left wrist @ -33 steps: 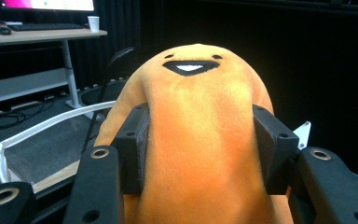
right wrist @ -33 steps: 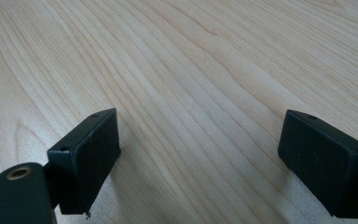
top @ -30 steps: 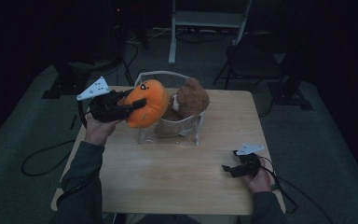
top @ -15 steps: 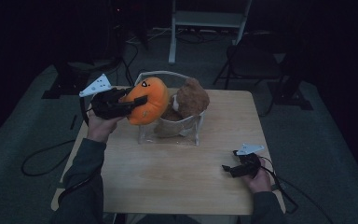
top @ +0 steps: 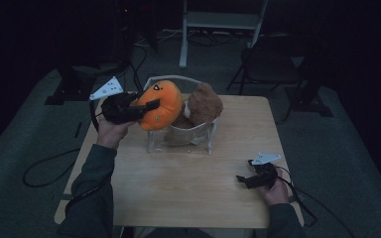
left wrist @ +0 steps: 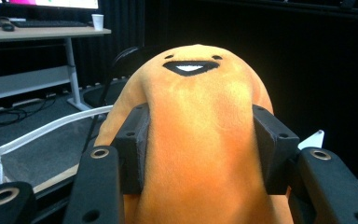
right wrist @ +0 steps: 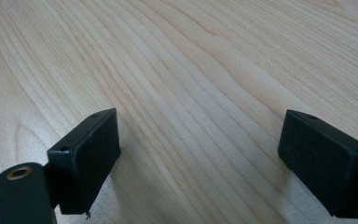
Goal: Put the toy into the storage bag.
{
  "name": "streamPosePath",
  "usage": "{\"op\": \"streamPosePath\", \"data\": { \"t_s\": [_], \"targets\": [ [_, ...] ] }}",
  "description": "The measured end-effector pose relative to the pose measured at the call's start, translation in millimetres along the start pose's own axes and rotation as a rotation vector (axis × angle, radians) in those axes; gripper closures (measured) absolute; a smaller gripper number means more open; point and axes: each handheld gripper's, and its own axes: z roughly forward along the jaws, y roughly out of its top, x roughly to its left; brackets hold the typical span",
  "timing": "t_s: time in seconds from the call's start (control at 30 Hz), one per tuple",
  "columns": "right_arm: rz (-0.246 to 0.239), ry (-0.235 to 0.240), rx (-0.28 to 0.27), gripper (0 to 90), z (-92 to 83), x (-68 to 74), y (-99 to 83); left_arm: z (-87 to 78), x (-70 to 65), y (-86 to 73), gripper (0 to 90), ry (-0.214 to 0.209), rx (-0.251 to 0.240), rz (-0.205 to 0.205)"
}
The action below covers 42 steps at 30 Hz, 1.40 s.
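Note:
An orange plush toy (top: 162,104) with a smiling black mouth (left wrist: 191,67) is held in the air at the left rim of a clear mesh-sided basket (top: 198,136). My left gripper (top: 146,106) is shut on it, its black pads (left wrist: 133,144) pressing into both sides of the soft body (left wrist: 200,154). A brown plush toy (top: 204,103) sits in the basket and sticks out over its top. My right gripper (top: 242,179) rests low on the wooden table (top: 188,188) at the front right, jaws spread wide over bare wood (right wrist: 200,154), nothing between them.
The basket stands at the table's back middle, its white rim (left wrist: 42,130) just behind the orange toy. Beyond the table are a black chair (top: 268,64), a white desk frame (top: 218,20) and cables on the floor (top: 44,168).
The left hand has lifted the orange plush slightly up and a little toward the basket. The right hand and its gripper have stayed put.

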Motion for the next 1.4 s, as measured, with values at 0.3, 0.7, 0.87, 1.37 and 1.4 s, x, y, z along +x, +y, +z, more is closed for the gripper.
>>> {"op": "streamPosePath", "data": {
  "t_s": [0.3,0.7,0.87,1.37,1.4],
  "targets": [
    [0.0,0.0,0.0,11.9,0.0,0.0,0.0,5.8,7.0,-1.0,47.8,0.014,-0.005,-0.019],
    [0.001,0.001,-0.002,11.9,0.1,0.1,0.0,14.5,7.9,4.6,47.7,0.012,-0.018,-0.015],
    [0.001,0.001,-0.001,11.9,0.1,0.1,0.0,18.4,8.7,6.7,47.7,0.009,-0.026,-0.013],
    [0.0,0.001,-0.001,11.9,0.1,0.0,0.0,29.5,11.5,13.9,47.7,0.009,-0.044,-0.019],
    [0.001,0.001,-0.001,11.9,0.1,0.1,0.0,29.5,11.5,13.9,47.7,0.009,-0.044,-0.019]
  ]
}}
